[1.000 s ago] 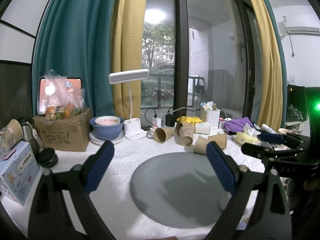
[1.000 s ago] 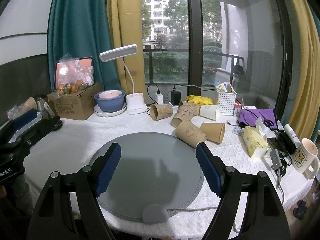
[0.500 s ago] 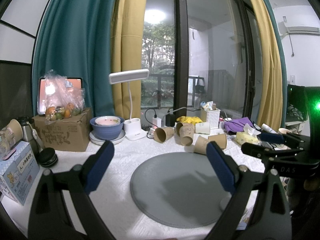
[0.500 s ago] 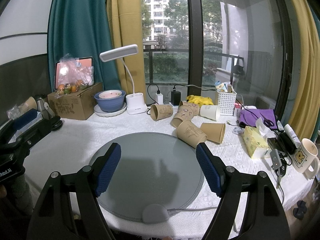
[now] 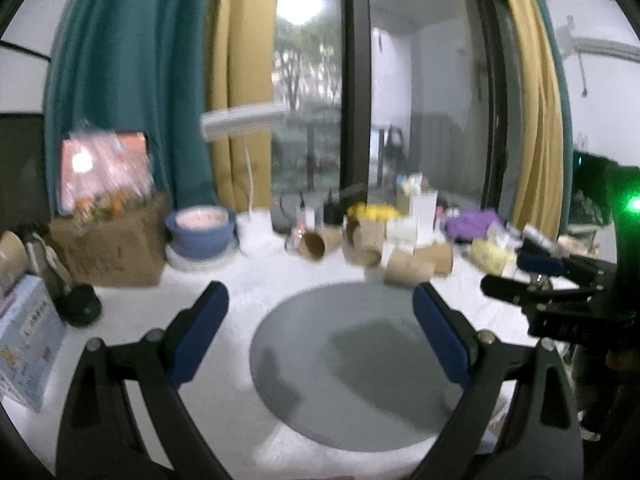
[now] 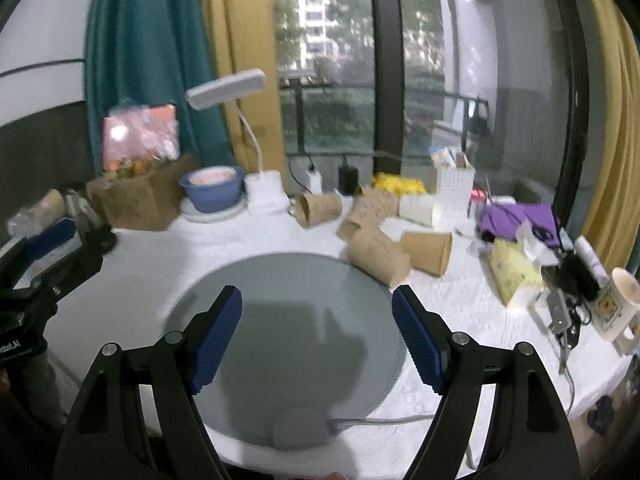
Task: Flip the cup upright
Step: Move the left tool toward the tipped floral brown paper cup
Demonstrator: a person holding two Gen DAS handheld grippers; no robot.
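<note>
Several brown paper cups lie on their sides behind the round grey mat [image 6: 280,320]; the nearest cup [image 6: 378,256] touches the mat's far right edge, another cup [image 6: 426,246] lies right of it. The same cups show blurred in the left wrist view [image 5: 408,270], beyond the mat [image 5: 352,364]. My left gripper [image 5: 320,330] is open and empty above the mat's near side. My right gripper [image 6: 316,336] is open and empty over the mat, short of the cups. Each gripper shows at the edge of the other's view.
A blue bowl [image 6: 212,188], a white desk lamp [image 6: 264,192] and a cardboard box [image 6: 136,200] stand at the back left. A white basket [image 6: 454,188], purple cloth [image 6: 520,220], tissue pack [image 6: 514,276] and a mug [image 6: 618,308] crowd the right. A cable runs off the mat's front.
Both cameras have started moving: the views are now blurred, and the scene has shifted slightly as both grippers move forward toward the cups. Both grippers stay open.
</note>
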